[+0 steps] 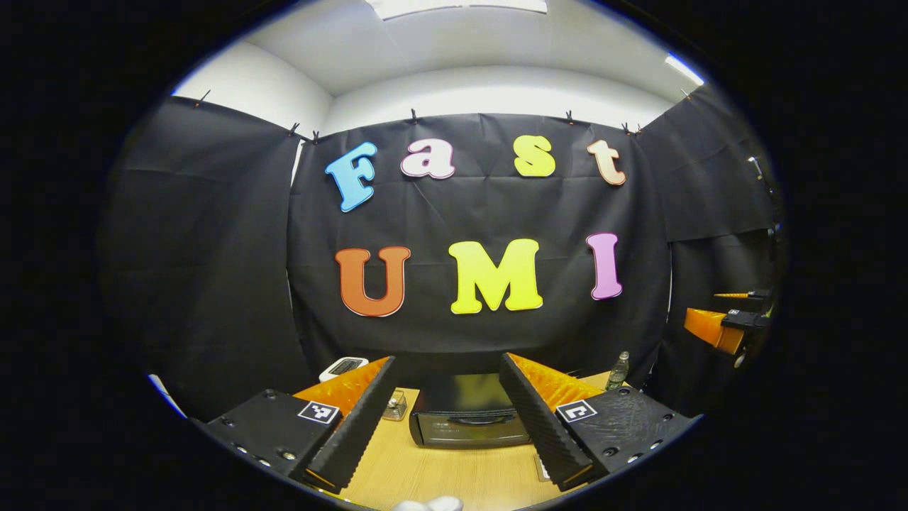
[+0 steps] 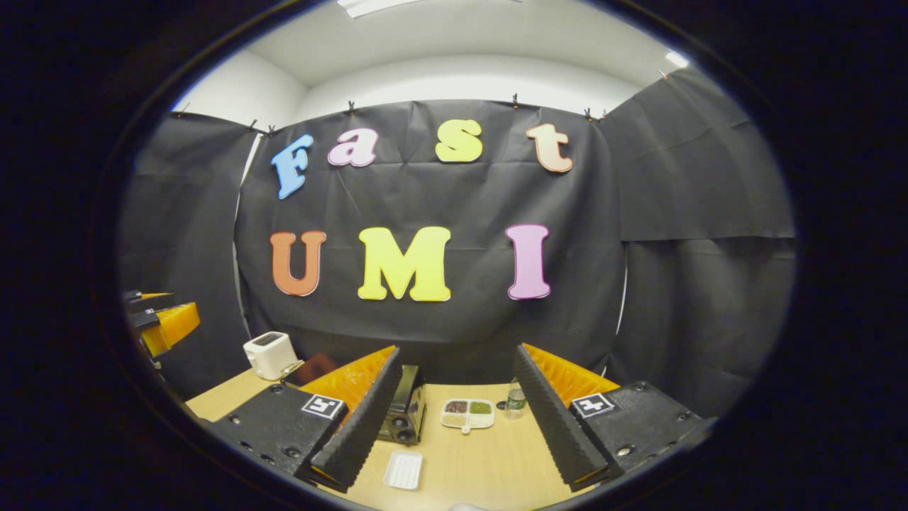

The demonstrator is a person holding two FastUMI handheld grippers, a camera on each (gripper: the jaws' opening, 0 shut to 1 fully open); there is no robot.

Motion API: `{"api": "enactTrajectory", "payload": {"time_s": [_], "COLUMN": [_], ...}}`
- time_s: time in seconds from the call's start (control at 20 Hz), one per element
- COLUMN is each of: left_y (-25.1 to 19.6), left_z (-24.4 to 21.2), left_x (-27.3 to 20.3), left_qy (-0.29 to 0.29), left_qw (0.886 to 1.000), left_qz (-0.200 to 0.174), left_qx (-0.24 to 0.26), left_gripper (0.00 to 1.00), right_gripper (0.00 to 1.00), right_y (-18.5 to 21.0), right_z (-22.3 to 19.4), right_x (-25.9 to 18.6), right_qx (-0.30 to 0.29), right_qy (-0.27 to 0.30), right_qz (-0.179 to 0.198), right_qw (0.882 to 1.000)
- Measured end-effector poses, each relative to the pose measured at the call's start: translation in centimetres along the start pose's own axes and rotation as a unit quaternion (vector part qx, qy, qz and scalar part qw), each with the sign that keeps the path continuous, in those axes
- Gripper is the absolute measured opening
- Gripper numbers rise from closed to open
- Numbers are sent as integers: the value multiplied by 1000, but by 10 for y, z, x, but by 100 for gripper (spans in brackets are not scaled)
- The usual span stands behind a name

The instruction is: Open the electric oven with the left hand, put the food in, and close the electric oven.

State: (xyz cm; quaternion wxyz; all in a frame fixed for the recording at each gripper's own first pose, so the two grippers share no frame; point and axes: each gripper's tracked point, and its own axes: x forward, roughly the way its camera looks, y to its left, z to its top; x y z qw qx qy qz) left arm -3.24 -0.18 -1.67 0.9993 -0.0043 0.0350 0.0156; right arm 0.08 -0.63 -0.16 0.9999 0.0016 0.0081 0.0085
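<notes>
Left tongs (image 1: 445, 411) released, nothing between, above counter (image 1: 440, 475). Oven (image 1: 464, 419) at 12 o'clock, door shut, sides hidden by fingers. Right tongs (image 2: 454, 411) released, empty; oven (image 2: 404, 415) at 11, mostly hidden. White tray (image 2: 403, 470) at 6, contents unclear.

One oven (image 1: 468, 419), one toaster (image 2: 269, 355), one bottle (image 2: 516, 399), two trays (image 2: 403, 470), perhaps one jar (image 1: 394, 406).

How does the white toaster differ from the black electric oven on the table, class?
Colour: the toaster is white, the electric oven black. Shape: the toaster is a small, rounded box with a slot on top; the oven is wider and lower with a dark front door, which looks closed. Both stand on the wooden table near the back wall.
</notes>
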Motion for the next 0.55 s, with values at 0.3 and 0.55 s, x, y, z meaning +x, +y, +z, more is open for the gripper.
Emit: {"api": "enactTrajectory", "payload": {"time_s": [0.3,0.55], "left_y": [3,2], "left_z": [5,4], "left_x": [-5,0], "left_qy": [-7,-8], "left_qw": [1000,1000], "left_qz": [-10,-15], "left_qx": [-10,-9], "left_gripper": [95,95], "right_gripper": [99,99], "right_y": [5,6], "right_z": [0,0], "right_x": [-5,-5], "right_qx": [-2,-4], "right_qy": [1,3], "right_qz": [-2,-6], "right_qw": [1000,1000]}}
